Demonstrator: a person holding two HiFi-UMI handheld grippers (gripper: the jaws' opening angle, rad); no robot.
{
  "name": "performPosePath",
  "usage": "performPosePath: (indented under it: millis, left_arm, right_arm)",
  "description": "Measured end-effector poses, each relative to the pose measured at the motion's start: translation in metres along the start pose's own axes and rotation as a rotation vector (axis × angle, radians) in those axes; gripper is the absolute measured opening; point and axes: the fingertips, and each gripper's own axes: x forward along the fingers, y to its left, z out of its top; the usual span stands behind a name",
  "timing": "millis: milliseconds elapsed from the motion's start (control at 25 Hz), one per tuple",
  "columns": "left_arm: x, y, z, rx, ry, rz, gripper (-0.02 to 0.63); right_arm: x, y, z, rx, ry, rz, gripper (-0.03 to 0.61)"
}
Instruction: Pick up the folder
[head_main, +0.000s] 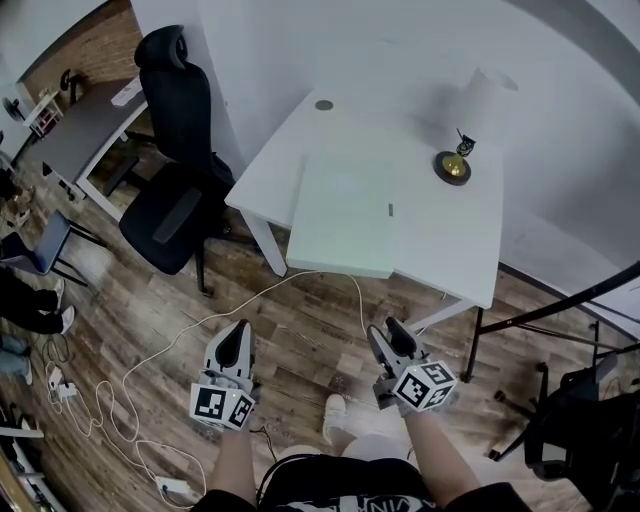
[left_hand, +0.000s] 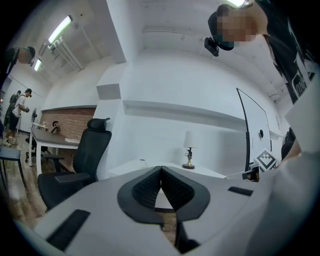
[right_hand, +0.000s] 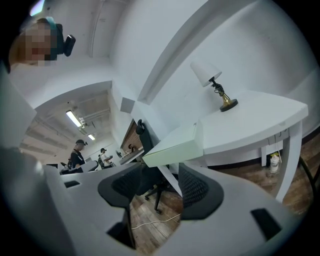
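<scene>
A pale green folder (head_main: 345, 215) lies flat on the white table (head_main: 450, 240), its near edge hanging a little over the table's front. Both grippers hover over the wooden floor, short of the table and apart from the folder. My left gripper (head_main: 240, 338) has its jaws shut, the pads meeting with nothing between them (left_hand: 160, 171). My right gripper (head_main: 386, 332) is open and holds nothing. In the right gripper view the folder (right_hand: 175, 145) shows above and beyond the gap between the jaws (right_hand: 157, 172).
A small lamp (head_main: 468, 125) with a brass base stands at the table's far right. A black office chair (head_main: 175, 150) is left of the table. A white cable (head_main: 200, 335) runs across the floor. A black stand (head_main: 560, 300) is at the right. People stand far off at the left.
</scene>
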Motion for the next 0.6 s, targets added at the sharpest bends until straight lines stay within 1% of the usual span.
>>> performPosePath:
  millis: [320,600]
  left_arm:
    - [0.020,0.001,-0.009,-0.004,0.008,-0.003,0.014]
    - [0.043,0.016,-0.013,-0.002,0.031,-0.039,0.014]
  right_arm:
    - [0.023,-0.011,-0.007,0.112,0.009,0.002,0.241]
    - [0.051,-0.011,-0.009,0.173,-0.008,-0.019,0.250]
